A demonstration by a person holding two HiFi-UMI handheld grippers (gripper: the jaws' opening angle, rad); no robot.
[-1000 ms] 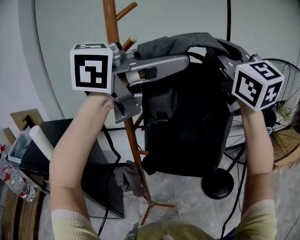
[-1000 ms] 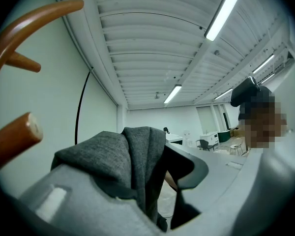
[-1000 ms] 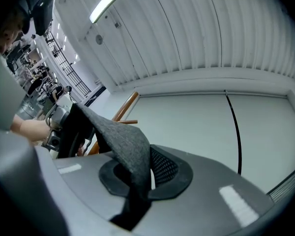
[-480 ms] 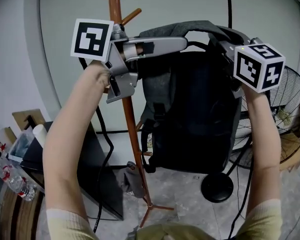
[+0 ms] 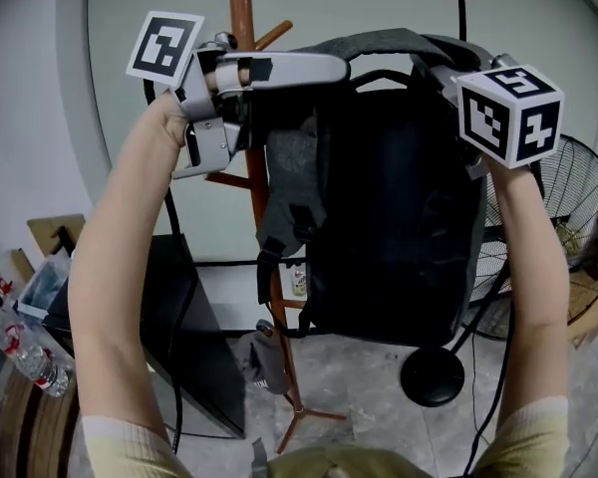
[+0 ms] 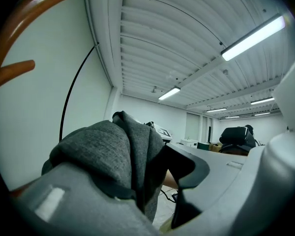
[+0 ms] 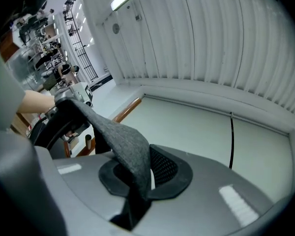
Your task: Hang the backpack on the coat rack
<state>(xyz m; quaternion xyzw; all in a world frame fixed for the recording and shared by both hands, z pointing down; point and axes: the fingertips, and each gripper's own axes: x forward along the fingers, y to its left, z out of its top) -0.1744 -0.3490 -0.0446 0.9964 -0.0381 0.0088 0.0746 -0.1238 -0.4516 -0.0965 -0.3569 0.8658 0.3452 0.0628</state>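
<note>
**Backpack held aloft by both tools beside the coat rack**

The backpack (image 5: 399, 197) hangs in the air from the two tools, clear of the floor (image 5: 369, 406). Its left side is just beside the pole of the coat rack (image 5: 247, 118). The left tool (image 5: 324, 68) is clamped on a thick fold of grey fabric (image 6: 113, 151) at the bag's top. Its jaws have just eased a little wider, with the fold pressed between them. The right tool (image 5: 447, 73) is closed tight on a thin grey strap (image 7: 125, 146). Gripping the top at two places keeps the bag level. I judge it also spreads that top part so it can be lowered over a peg (image 5: 277, 36).

The rack's top runs past the upper edge of the head view, so any higher pegs go unseen. The bag and the left tool cover the rack at mid height. No view shows whether the held pieces are a hanging loop or shoulder straps. A floor fan (image 5: 578, 197) shows only partly behind the bag.
</note>
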